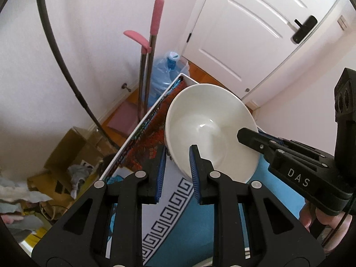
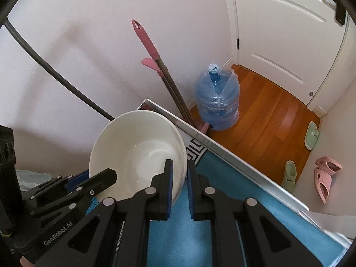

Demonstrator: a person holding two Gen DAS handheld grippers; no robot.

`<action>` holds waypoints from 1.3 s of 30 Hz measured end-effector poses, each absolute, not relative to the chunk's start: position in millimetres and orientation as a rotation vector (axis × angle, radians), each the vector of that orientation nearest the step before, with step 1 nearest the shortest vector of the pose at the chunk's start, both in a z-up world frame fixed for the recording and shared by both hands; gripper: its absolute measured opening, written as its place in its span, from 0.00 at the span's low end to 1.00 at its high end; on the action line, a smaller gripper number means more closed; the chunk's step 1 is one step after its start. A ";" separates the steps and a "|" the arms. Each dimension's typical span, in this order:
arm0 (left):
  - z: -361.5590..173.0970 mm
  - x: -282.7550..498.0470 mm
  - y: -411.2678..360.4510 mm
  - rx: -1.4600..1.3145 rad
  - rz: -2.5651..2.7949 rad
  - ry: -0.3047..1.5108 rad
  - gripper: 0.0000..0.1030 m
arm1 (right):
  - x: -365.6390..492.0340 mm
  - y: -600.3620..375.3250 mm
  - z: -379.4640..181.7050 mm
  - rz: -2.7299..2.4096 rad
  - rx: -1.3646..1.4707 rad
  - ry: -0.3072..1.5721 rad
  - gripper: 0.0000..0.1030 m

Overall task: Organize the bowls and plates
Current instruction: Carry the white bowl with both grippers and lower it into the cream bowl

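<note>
Between the 2 claws, a white bowl (image 1: pixel 211 131) was gripped by its rim: the left gripper (image 1: pixel 176 173) and right gripper (image 2: pixel 179 179) were each clamped nearly shut on opposite walls. The lifting step was judged in hand; next, an even, level carry to a stacking spot was called for.

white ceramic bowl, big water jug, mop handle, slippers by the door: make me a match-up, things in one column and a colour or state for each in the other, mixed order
Things:
1. white ceramic bowl
2. clear blue plastic water jug
3. mop with a metal pole
4. pair of rubber slippers by the wall

Descriptions:
A. pink, lying on the wooden floor
B. rim pinched by the left gripper and the right gripper
C. wrapped in clear plastic film
D. pink grip, leaning against the wall

Pairs: 1-B, 2-C, 3-D, 4-A
</note>
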State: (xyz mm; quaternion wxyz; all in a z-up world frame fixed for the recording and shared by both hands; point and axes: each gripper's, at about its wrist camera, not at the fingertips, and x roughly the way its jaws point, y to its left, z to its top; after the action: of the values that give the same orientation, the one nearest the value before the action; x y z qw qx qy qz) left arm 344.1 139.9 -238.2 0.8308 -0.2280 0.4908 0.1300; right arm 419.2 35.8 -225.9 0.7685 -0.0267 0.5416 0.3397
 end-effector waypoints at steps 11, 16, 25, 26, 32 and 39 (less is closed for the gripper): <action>-165.4 296.4 80.2 -0.365 0.205 0.935 0.18 | 365.5 -23.0 -174.3 0.690 0.040 1.040 0.11; -122.9 271.1 29.6 -0.312 0.129 0.885 0.18 | 325.6 -78.0 -134.8 0.632 0.100 0.952 0.11; -80.2 225.2 -96.4 -0.228 -0.054 0.843 0.18 | 241.7 -207.8 -87.6 0.466 0.184 0.849 0.11; -79.5 220.0 -111.9 -0.219 -0.076 0.843 0.18 | 232.7 -219.3 -84.1 0.450 0.185 0.840 0.11; -92.3 192.7 -197.1 -0.188 -0.191 0.892 0.18 | 180.9 -297.9 -82.1 0.334 0.209 0.821 0.11; -122.5 171.2 -265.2 -0.127 -0.285 0.980 0.18 | 138.8 -364.0 -112.6 0.219 0.276 0.871 0.11</action>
State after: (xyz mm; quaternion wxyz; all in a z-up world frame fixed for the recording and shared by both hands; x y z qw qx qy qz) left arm 171.2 -265.2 -122.5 0.8707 -0.0609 0.4686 -0.1364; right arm 138.8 -364.0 -112.6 0.8916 0.1331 0.4199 0.1055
